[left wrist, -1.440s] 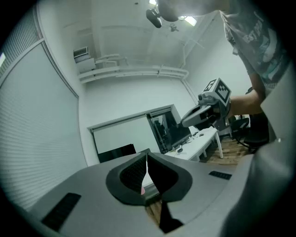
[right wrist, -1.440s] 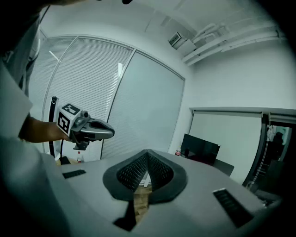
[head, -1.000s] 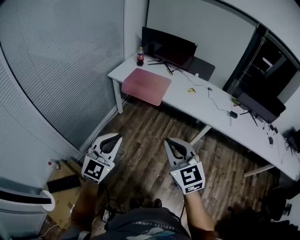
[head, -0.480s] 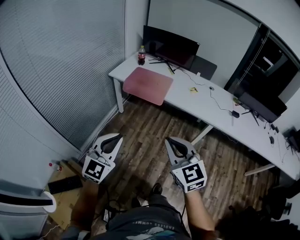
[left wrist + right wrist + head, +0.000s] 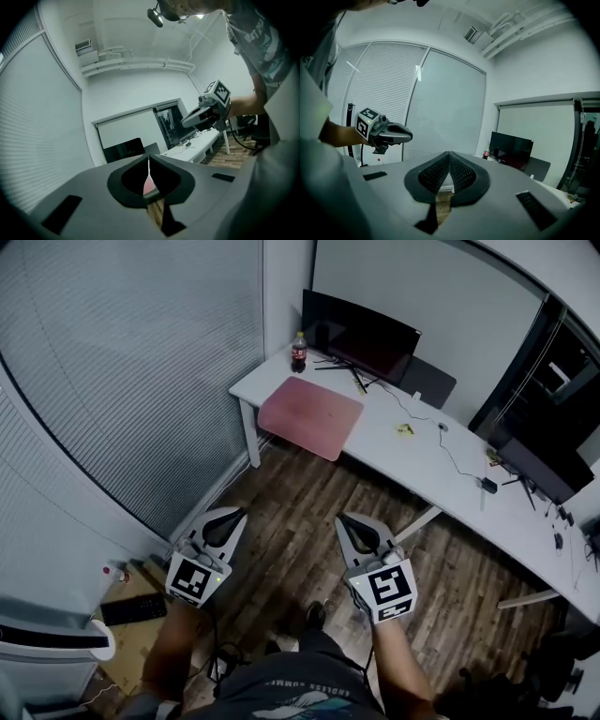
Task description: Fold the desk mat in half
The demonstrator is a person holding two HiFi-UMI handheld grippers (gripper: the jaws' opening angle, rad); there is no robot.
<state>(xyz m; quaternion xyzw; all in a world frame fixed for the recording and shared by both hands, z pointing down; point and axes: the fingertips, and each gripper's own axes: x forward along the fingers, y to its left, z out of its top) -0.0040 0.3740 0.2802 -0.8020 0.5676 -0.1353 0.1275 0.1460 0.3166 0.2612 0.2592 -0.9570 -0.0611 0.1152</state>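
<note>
Plainly, the folding has not begun. The pink rectangular desk mat (image 5: 310, 416) lies flat and unfolded near the left end of the long white desk (image 5: 412, 460). Its near edge sits at, perhaps slightly over, the desk's front edge. A dark-capped cola bottle (image 5: 299, 352) and a black flat monitor (image 5: 361, 334) stand behind it, apart from the mat, so its surface looks free to be turned over.

The person stands on the dark wooden plank floor (image 5: 291, 493), well apart from the desk. The left gripper (image 5: 228, 519) and the right gripper (image 5: 349, 524) are carried side by side in front of the body, both pointing roughly toward the mat. Each gripper's own view shows its jaws pressed together with nothing between them; only floor and a sliver of the distant mat show past the tips. They are likely closed simply because there is nothing within reach to hold.

Keeping them parallel and spaced apart seems to suit a two-handed pinch, one gripper for each near corner of the mat. For that, both pairs of jaws would have to be spread before they meet the thin edge. That edge may be awkward to lift cleanly off the desk.
</note>
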